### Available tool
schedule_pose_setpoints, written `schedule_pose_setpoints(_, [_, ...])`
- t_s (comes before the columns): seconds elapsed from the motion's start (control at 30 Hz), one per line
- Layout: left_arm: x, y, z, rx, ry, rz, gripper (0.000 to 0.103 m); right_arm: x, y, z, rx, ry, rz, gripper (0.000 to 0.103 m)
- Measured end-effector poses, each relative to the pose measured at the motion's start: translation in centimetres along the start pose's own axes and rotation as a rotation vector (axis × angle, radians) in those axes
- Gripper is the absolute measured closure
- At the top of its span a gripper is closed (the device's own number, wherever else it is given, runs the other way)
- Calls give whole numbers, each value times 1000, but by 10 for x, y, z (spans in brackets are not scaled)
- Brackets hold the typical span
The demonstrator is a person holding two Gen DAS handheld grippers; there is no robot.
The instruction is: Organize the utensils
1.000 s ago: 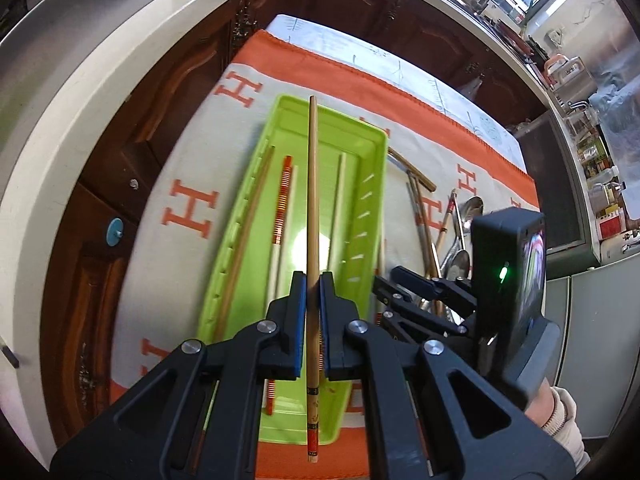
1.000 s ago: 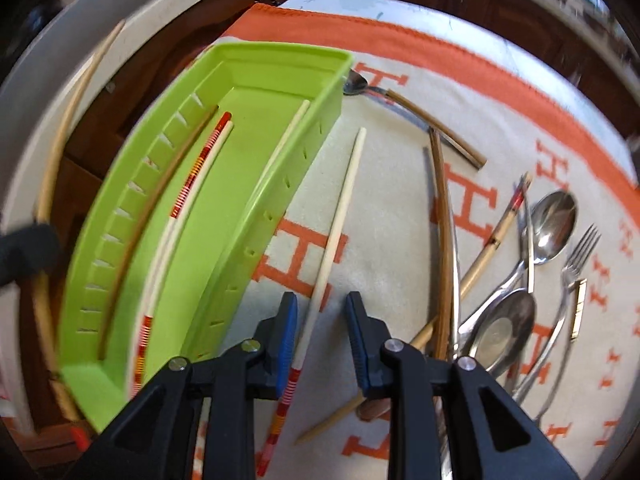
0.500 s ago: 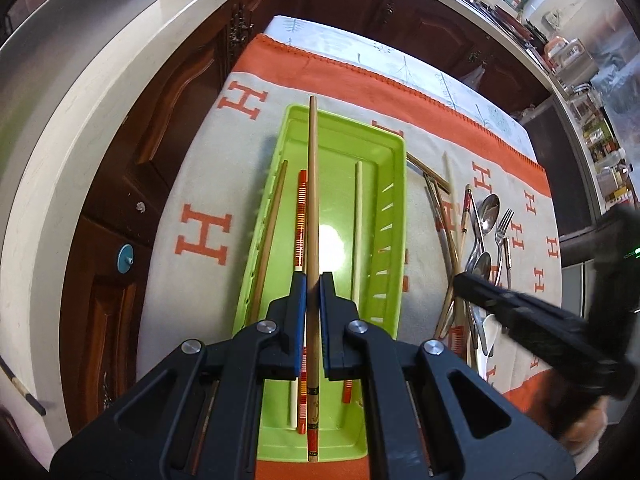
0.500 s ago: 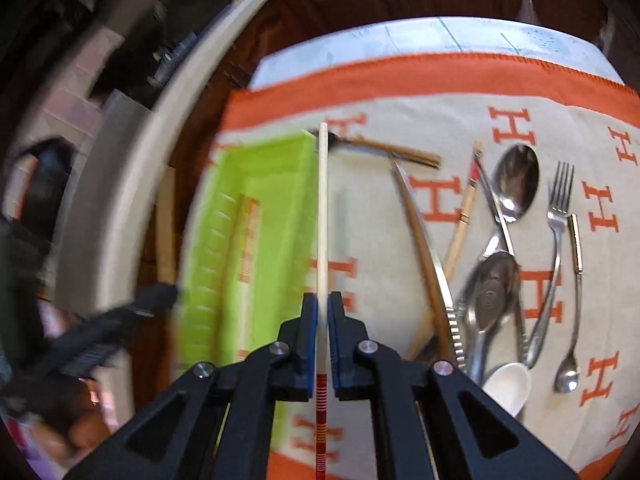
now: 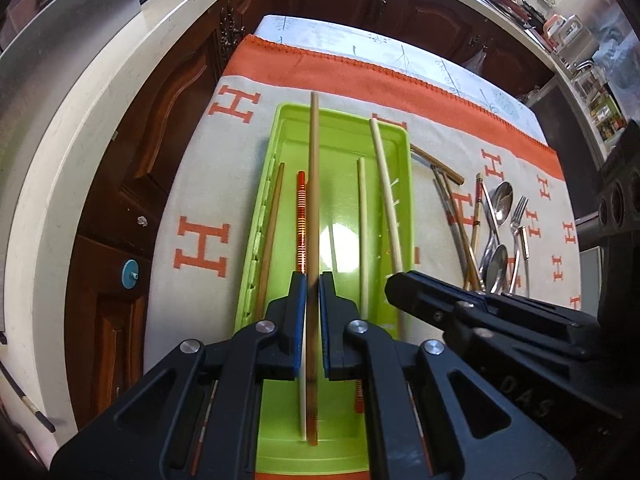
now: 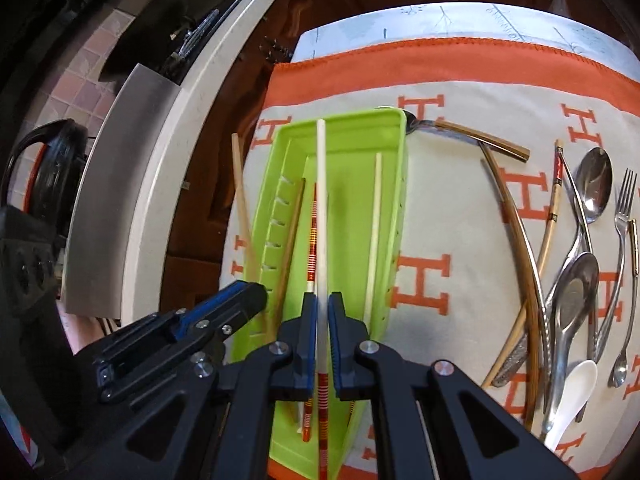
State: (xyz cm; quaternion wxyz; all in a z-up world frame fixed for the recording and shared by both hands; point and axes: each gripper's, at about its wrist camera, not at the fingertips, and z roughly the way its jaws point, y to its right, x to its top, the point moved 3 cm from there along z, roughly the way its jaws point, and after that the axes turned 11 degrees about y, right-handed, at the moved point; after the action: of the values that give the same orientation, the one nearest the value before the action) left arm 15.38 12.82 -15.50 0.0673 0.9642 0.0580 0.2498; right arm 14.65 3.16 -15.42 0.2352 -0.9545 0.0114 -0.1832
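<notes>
The left gripper [image 5: 313,280] pinched one brown chopstick [image 5: 314,184] over the green tray [image 5: 394,136]. The right gripper [image 6: 322,300] pinched one white chopstick [image 6: 321,200] there too. Three chopsticks lay inside the tray. One fork [image 6: 624,208] lay on the cloth [image 6: 440,216].

tray [image 5: 405,184] on cloth [image 5: 200,184]; chopsticks [image 5: 362,216] in tray | cutlery [image 6: 576,280] right

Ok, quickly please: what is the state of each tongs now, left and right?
Left tongs: closed on the brown wooden chopstick, above the green tray.
Right tongs: closed on the white chopstick, also over the tray.
</notes>
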Motion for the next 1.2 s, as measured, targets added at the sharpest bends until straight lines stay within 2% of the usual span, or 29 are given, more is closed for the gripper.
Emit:
schedule_pose_setpoints(0.13, [-6, -3, 3, 18, -11, 12, 94, -5, 0, -4, -35, 11, -52, 96])
schedule_pose_setpoints(0.27, [-15, -1, 1, 44, -6, 39, 67, -10, 7, -7, -61, 17, -76, 95])
schedule_pose_setpoints(0.37, [-19, 1, -4, 42, 10, 45, 57, -14, 14, -14, -80, 32, -104, 95])
schedule_pose_setpoints(0.63, [-26, 8, -19, 43, 38, 54, 57, -27, 22, -33, -108, 71, -163, 95])
schedule_pose_setpoints(1.2, [-32, 41, -45, 44, 94, 103, 57, -37, 26, -57, -87, 108, -209, 95])
